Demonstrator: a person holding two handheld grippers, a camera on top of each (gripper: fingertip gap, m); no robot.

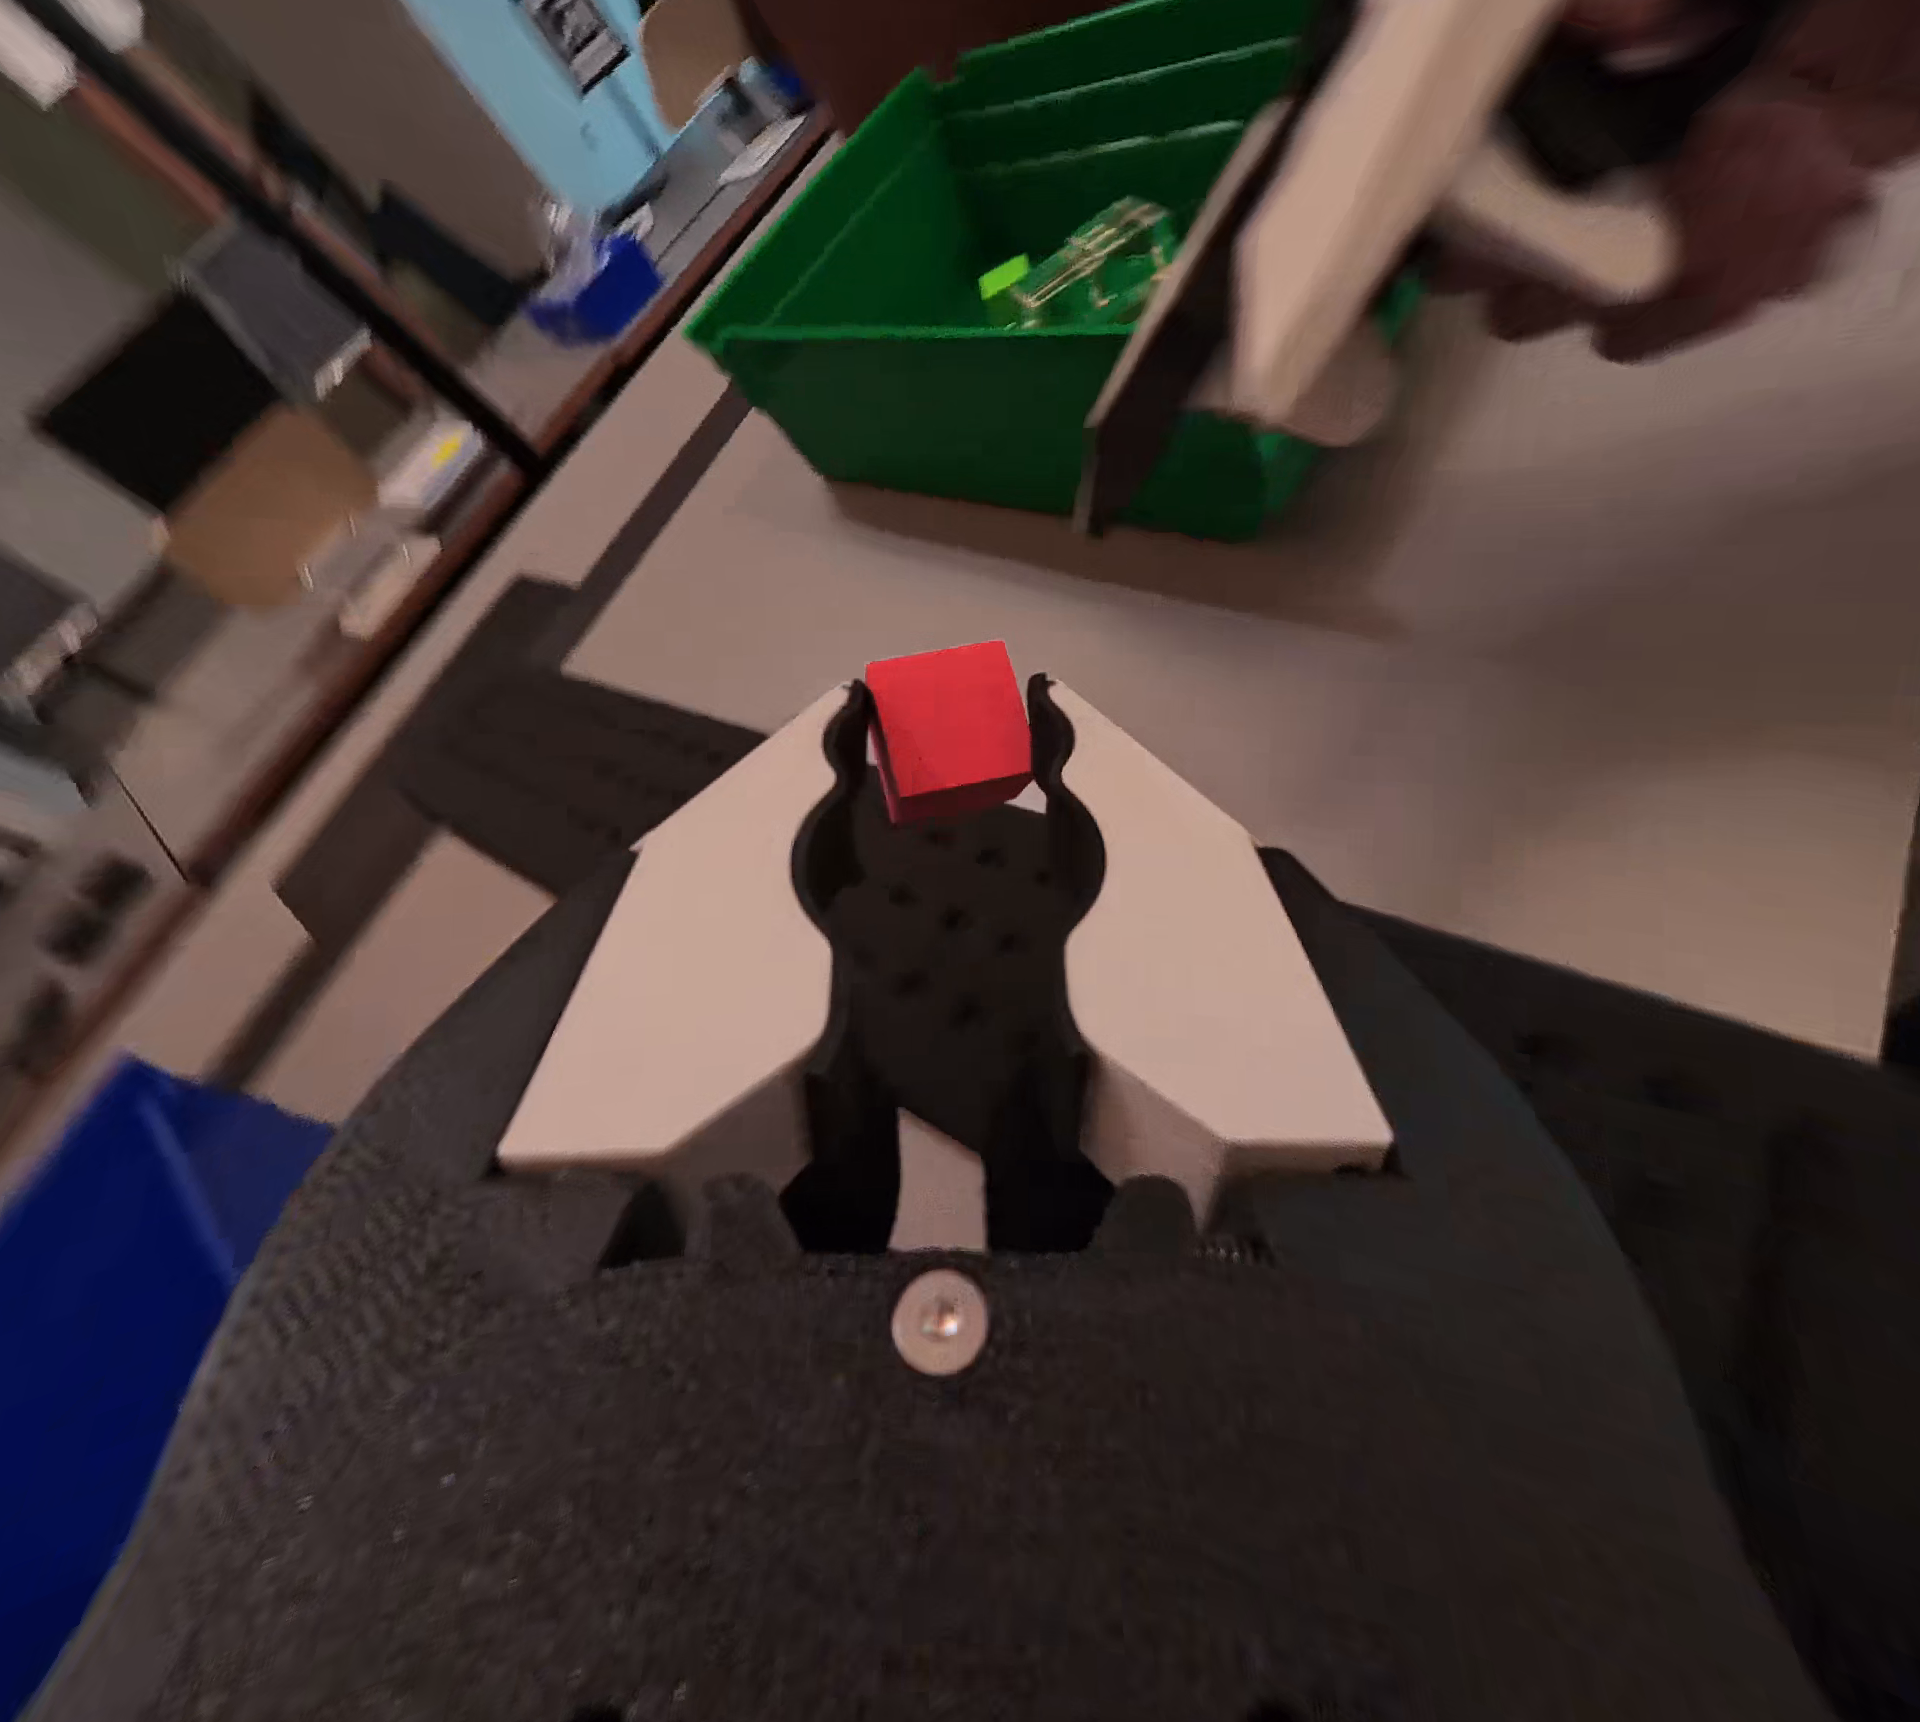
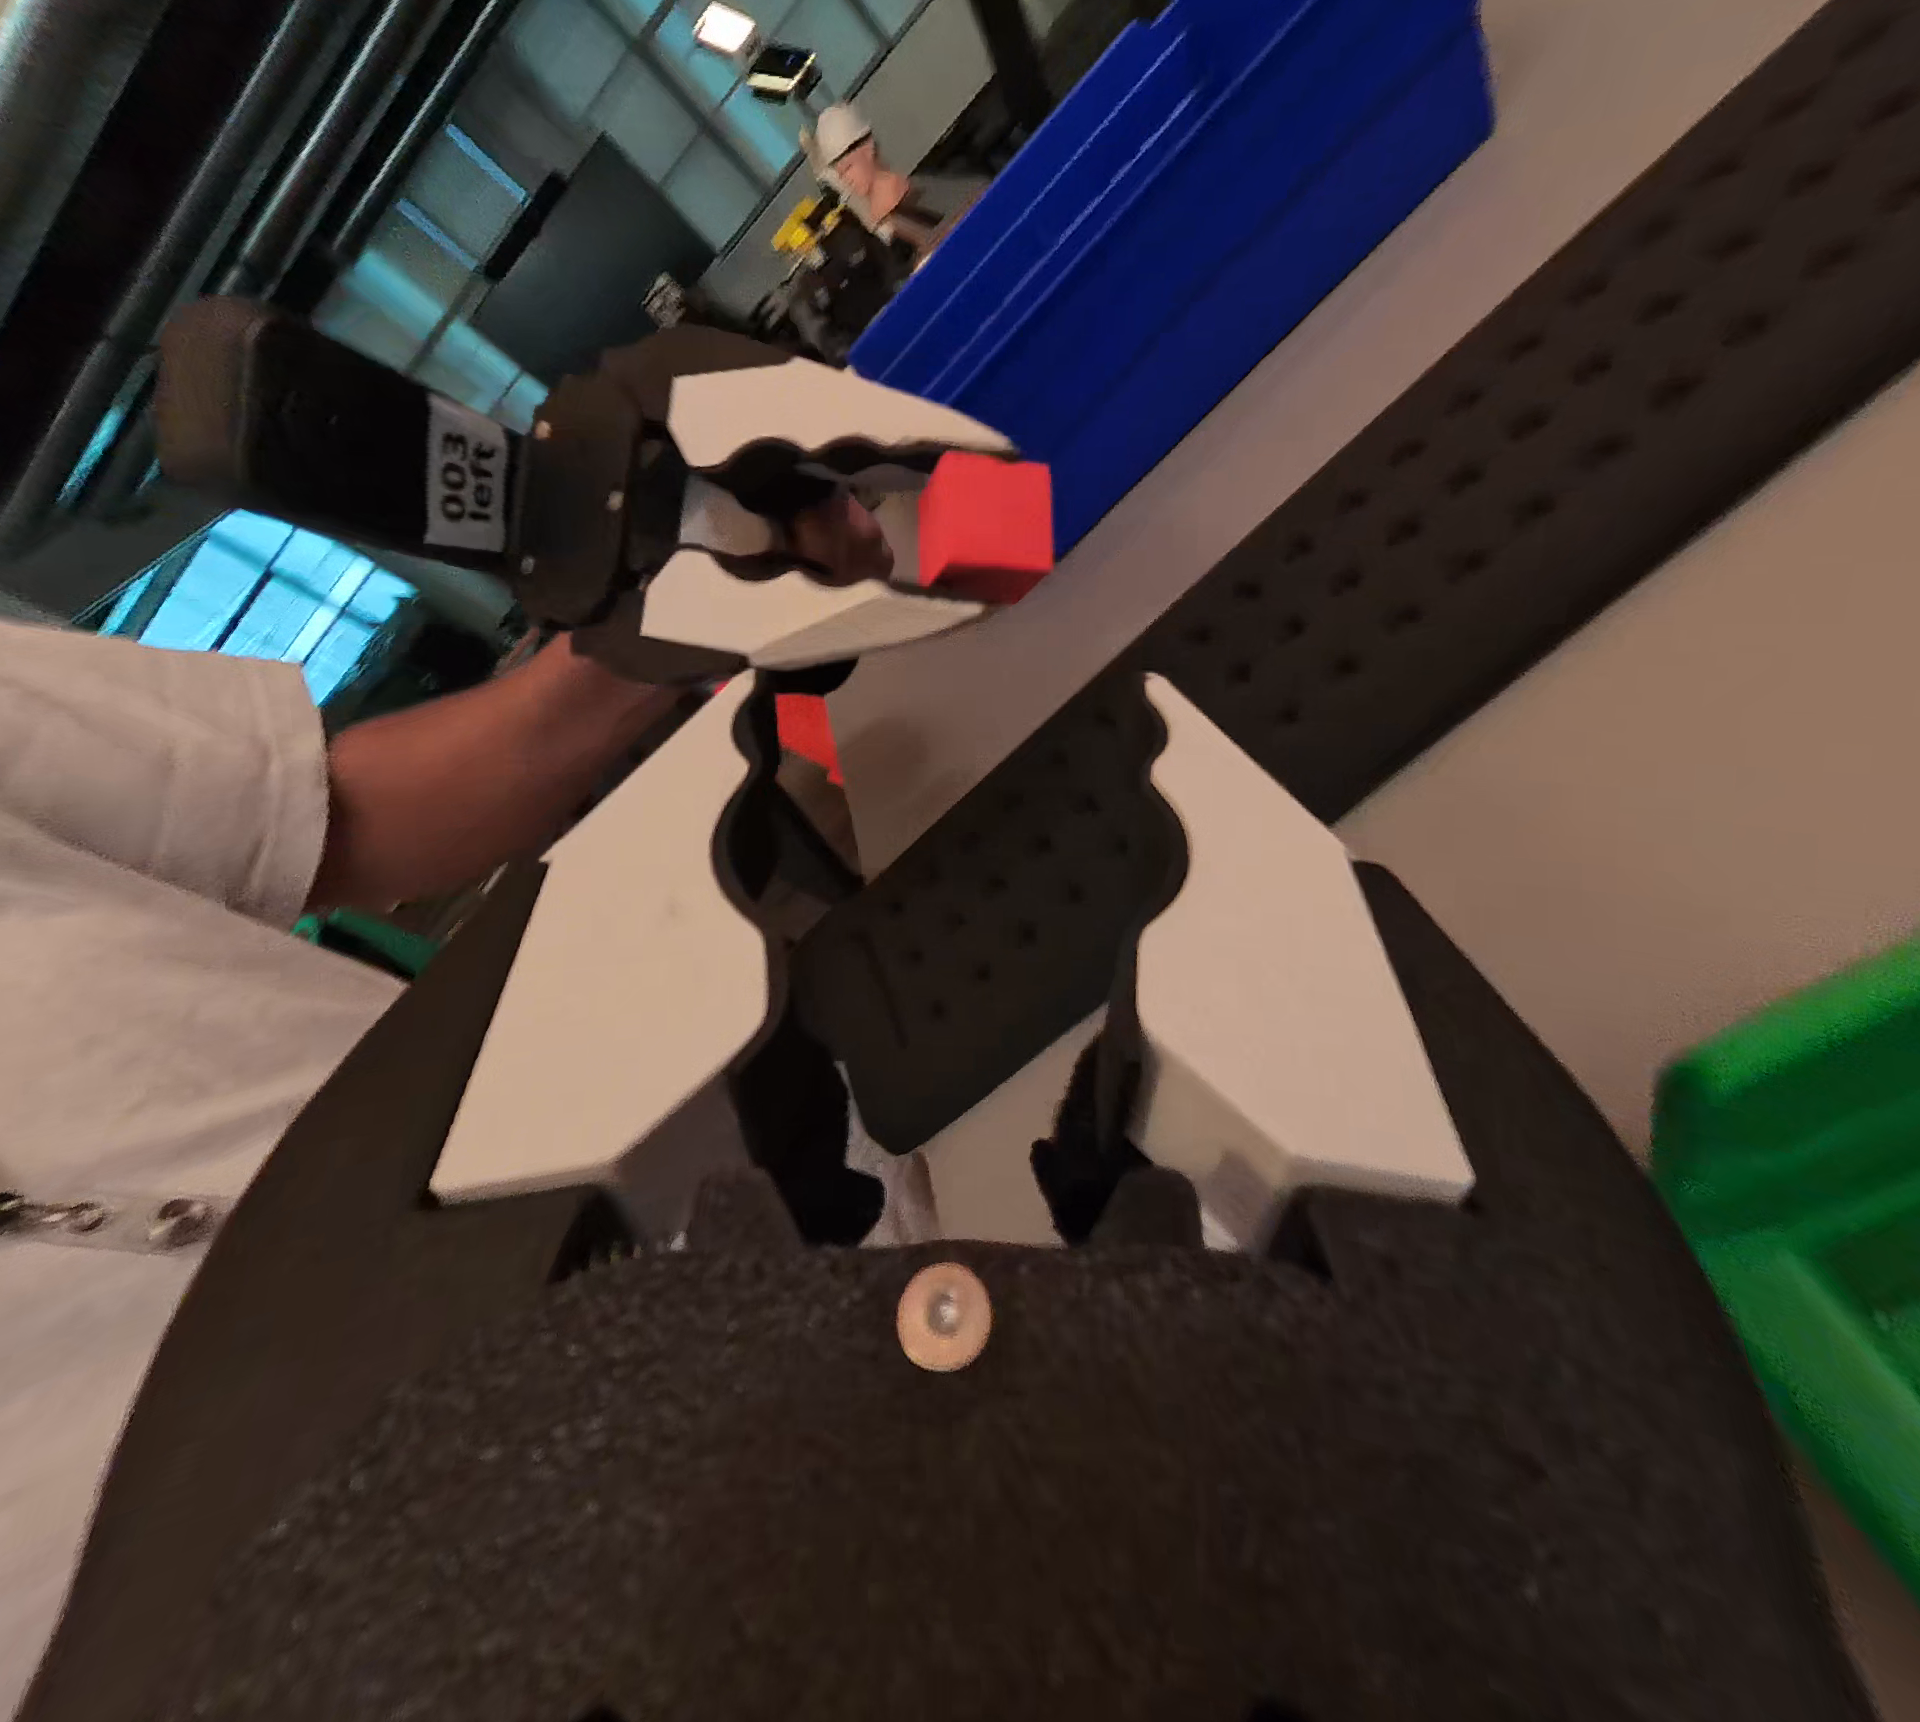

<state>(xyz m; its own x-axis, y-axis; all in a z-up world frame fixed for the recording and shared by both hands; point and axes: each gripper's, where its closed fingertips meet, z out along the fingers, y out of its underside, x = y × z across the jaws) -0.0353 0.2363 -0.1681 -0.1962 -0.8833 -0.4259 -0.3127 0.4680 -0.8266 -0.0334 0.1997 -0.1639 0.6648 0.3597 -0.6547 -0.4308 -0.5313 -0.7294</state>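
The contents of the green bin point(image 1: 904, 384) were blurred and partly hidden behind the right gripper point(image 2: 951, 706), whose fingers were spread wide with nothing between them. A red cube point(image 1: 948, 730) was clamped between the tips of the left gripper point(image 1: 948, 716), raised above the grey table point(image 1: 1455, 737), near a blue bin point(image 2: 1195, 238).

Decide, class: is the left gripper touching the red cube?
Touching. In the left wrist view the left gripper has both fingertips pressed against opposite sides of the red cube, held above the table.
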